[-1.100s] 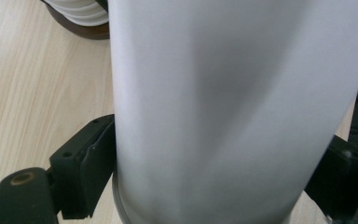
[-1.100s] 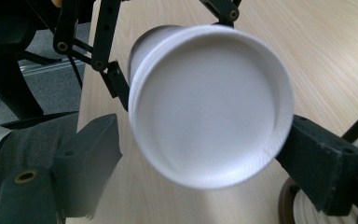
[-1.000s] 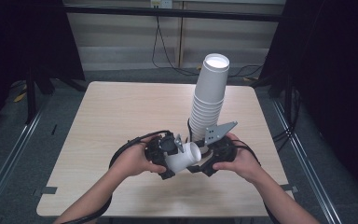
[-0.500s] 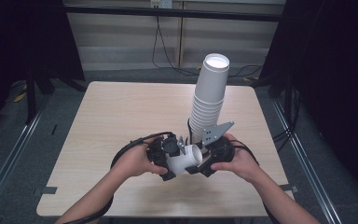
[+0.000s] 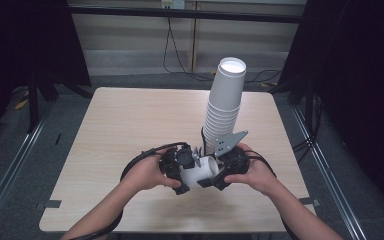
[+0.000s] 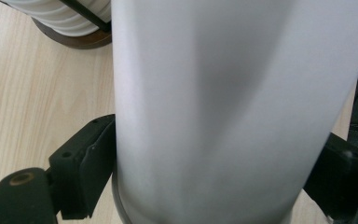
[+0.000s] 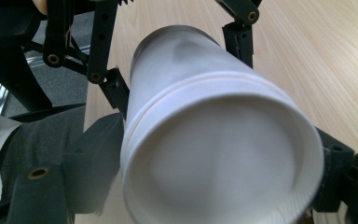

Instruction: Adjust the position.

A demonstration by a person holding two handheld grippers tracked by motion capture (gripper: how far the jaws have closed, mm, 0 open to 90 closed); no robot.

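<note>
Cup (image 5: 198,171) held between both grippers, lying sideways just above the table (image 5: 130,125).

I have the left gripper (image 6: 205,186) clamped on its wall and the right gripper (image 7: 214,163) clamped near its rim; its long axis runs from one gripper's jaws to the other's, both hands equally near. Behind stands the cup stack (image 5: 224,105); beyond lies a dim room.

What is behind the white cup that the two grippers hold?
Behind the white cup stands a tall stack of cups on the table. The left gripper and right gripper cover the stack's foot in the high view.
</note>
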